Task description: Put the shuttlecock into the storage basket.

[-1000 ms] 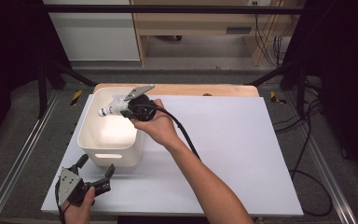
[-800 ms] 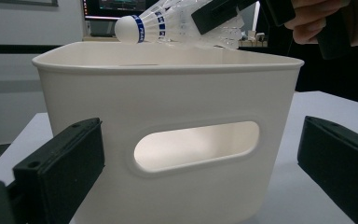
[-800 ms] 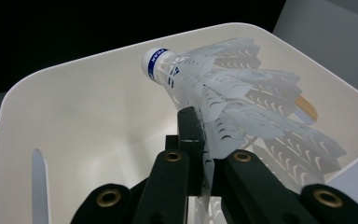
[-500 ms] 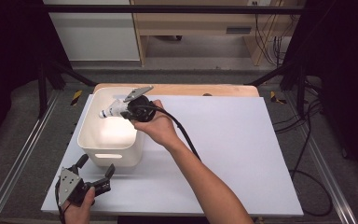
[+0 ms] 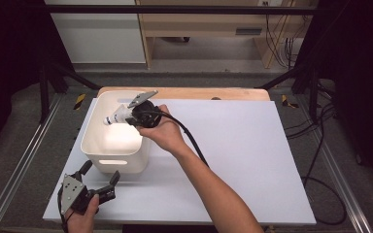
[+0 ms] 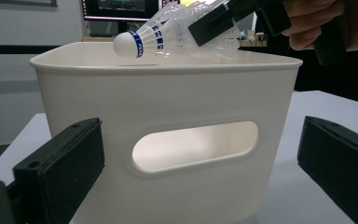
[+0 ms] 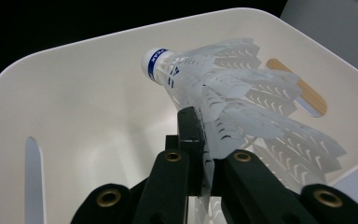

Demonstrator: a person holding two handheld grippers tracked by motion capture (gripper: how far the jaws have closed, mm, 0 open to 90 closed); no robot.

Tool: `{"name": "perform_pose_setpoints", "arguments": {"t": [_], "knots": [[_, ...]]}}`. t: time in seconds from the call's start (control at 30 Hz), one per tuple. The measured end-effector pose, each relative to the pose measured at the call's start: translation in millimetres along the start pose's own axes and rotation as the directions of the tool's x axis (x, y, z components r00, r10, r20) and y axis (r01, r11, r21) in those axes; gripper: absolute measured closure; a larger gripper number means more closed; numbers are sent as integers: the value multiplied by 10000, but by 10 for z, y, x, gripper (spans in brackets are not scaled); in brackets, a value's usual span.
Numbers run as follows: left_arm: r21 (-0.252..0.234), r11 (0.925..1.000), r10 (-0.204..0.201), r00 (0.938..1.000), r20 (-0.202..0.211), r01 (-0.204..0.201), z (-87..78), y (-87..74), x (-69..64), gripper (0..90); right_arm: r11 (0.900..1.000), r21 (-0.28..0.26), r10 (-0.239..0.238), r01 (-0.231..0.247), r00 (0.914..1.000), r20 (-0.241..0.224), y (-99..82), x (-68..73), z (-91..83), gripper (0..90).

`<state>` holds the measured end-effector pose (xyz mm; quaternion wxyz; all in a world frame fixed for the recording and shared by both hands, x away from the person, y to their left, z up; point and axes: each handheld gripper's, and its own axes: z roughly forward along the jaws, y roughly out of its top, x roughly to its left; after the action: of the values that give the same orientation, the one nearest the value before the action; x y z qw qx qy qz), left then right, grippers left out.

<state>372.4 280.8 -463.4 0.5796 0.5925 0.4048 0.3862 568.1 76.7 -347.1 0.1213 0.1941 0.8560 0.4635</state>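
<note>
1. The right claw (image 7: 204,154) pinches a shuttlecock (image 7: 223,98) by its skirt, cork end forward, held just above the open bin (image 5: 93,145).
2. Step in hand, I judge: dropping it into the bin.
3. Next move calls for spreading the jaws over the opening, clear of the rim.
4. The left claw (image 5: 99,174) rests spread on the counter (image 5: 252,145), facing the bin's handle slot.

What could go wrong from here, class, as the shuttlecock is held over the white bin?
1. The right hand-held gripper pinches the shuttlecock by its thin plastic skirt, which could crease.
2. The shuttlecock hangs near the rim of the white bin; released there, it might clip the edge and land on the table.
3. The left hand-held gripper sits open just before the bin without gripping it, so a knock could shift the bin.
</note>
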Motion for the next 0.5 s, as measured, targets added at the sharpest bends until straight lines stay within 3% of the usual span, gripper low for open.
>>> {"name": "perform_pose_setpoints", "arguments": {"t": [0.5], "knots": [[-1, 10000, -2, 10000, 4, 2, 0, 0, 0, 6, 9998, 141, -134, 135, 9999, -59, -23, 11, 41, 896]]}}
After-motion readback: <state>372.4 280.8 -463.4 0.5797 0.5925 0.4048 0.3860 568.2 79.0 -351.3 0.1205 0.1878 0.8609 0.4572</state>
